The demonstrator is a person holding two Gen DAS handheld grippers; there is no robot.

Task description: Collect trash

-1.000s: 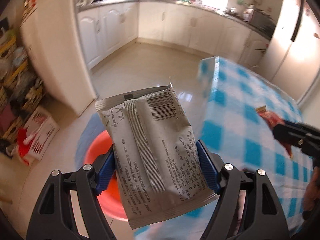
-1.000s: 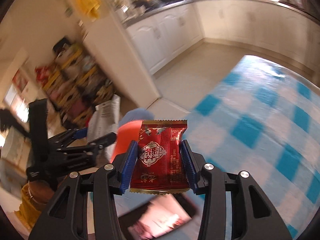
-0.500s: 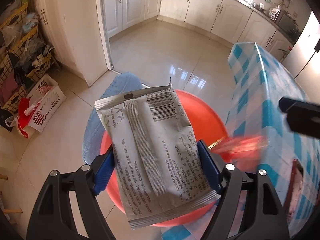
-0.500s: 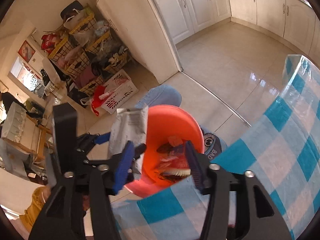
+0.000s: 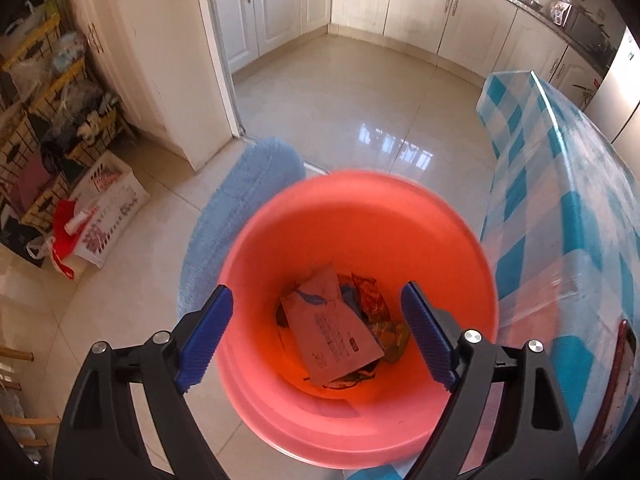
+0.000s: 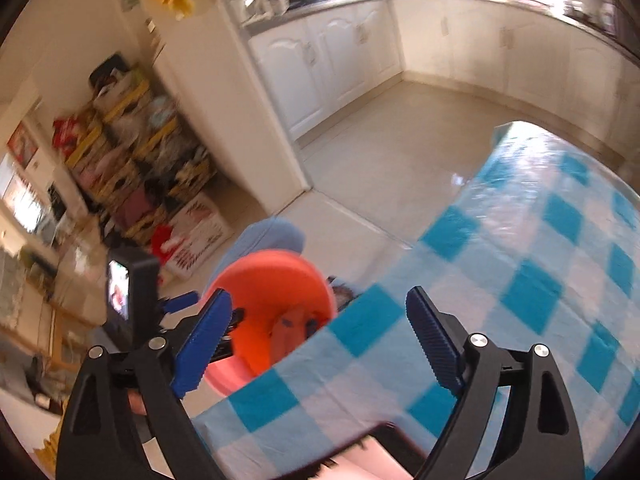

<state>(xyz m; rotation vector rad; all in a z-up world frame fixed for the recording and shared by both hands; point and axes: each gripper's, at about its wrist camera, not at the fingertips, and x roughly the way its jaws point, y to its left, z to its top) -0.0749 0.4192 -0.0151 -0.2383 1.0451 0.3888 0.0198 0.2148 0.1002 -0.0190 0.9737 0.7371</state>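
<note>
Your left gripper (image 5: 316,336) points down over the orange bucket (image 5: 360,420), fingers spread and empty; the grey wrapper (image 5: 332,332) lies inside it. Your right gripper (image 6: 320,344), also spread and empty, is level over the checked tablecloth (image 6: 520,280) beside the bucket.

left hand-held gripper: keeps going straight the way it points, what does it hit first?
Likely the pale wrapper lying on the trash inside the red bucket. The left hand-held gripper, open and empty, points into the bucket mouth; depth is unclear.

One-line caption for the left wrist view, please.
Open left tool poised above the red bin, a pale packet lying atop wrappers inside.
</note>
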